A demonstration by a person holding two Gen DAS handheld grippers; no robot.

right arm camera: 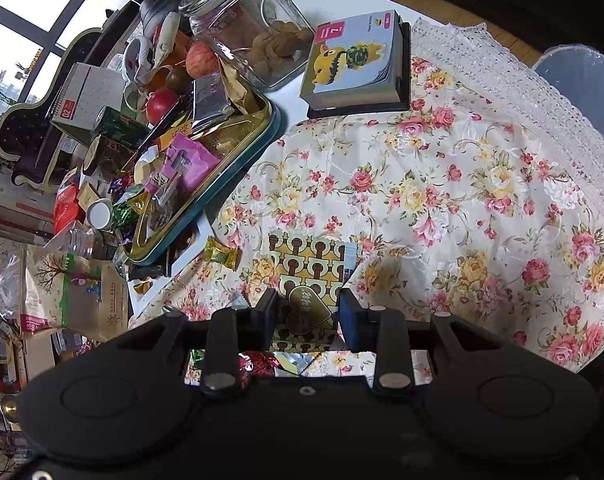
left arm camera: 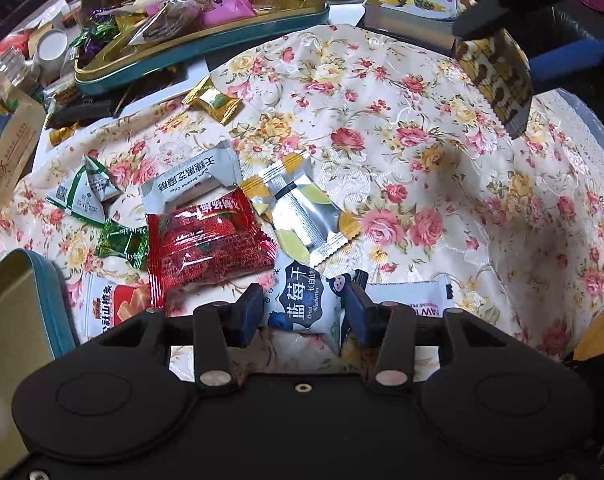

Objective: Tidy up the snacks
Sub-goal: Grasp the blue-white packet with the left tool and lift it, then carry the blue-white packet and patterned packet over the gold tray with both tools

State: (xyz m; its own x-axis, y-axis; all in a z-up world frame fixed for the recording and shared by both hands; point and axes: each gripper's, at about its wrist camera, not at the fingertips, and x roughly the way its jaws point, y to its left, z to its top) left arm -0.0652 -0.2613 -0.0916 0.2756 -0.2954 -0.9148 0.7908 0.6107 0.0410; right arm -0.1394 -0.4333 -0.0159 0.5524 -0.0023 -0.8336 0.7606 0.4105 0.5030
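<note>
My left gripper [left arm camera: 303,314] is shut on a white and blue dried-blueberry packet [left arm camera: 302,300], low over the floral cloth [left arm camera: 401,160]. Beside it lie a red packet [left arm camera: 206,240], a silver and yellow packet [left arm camera: 302,212], a grey sesame packet [left arm camera: 190,180], green candies [left arm camera: 122,242] and a gold candy [left arm camera: 214,100]. My right gripper [right arm camera: 307,312] is shut on a gold and brown patterned packet [right arm camera: 309,276], held above the cloth; it shows in the left wrist view [left arm camera: 495,80] at top right. A teal tin tray [left arm camera: 206,60] holding several snacks sits at the back left, also in the right wrist view [right arm camera: 238,160].
A teal tin lid [left arm camera: 26,312] stands at the near left. A small calendar block [right arm camera: 357,64], a glass cookie jar [right arm camera: 254,24], fruit [right arm camera: 200,60] and bags [right arm camera: 74,300] crowd the table's back and left. The cloth's lace edge [right arm camera: 521,92] drops off at right.
</note>
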